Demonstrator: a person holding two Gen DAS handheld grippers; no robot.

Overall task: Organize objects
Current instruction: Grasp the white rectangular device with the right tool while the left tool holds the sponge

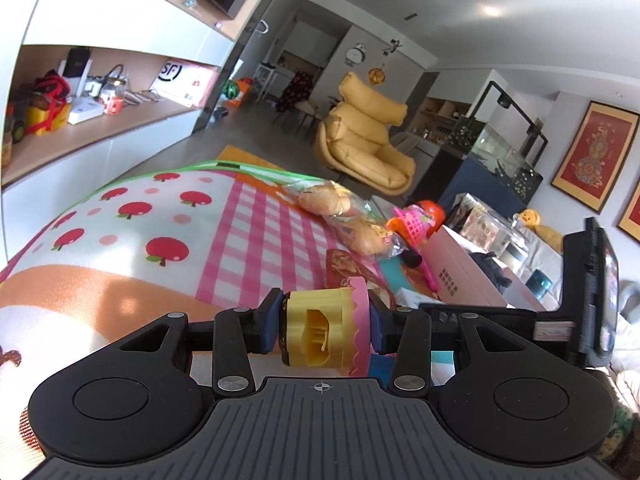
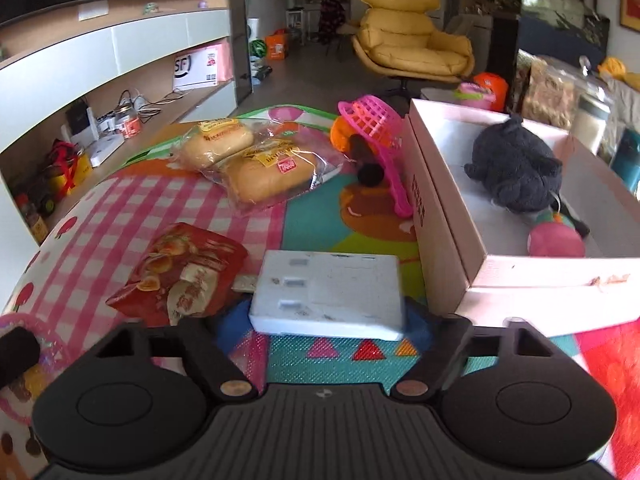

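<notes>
In the left wrist view my left gripper (image 1: 326, 328) is shut on a yellow toy cupcake (image 1: 316, 332) with a pink frill, turned on its side between the blue pads (image 1: 272, 322). In the right wrist view a flat white box (image 2: 328, 292) lies on the colourful play mat (image 2: 312, 216), and my right gripper (image 2: 326, 322) has its blue pads (image 2: 232, 318) against both short ends of the box. The box hides most of the fingertips.
Two bagged bread rolls (image 2: 248, 164), a red snack bag (image 2: 180, 272) and a tipped pink toy basket (image 2: 372, 128) lie on the mat. An open pink carton (image 2: 440, 220) at the right holds a grey plush (image 2: 516, 168) and a pink ball (image 2: 556, 240). A yellow armchair (image 2: 408, 44) stands behind.
</notes>
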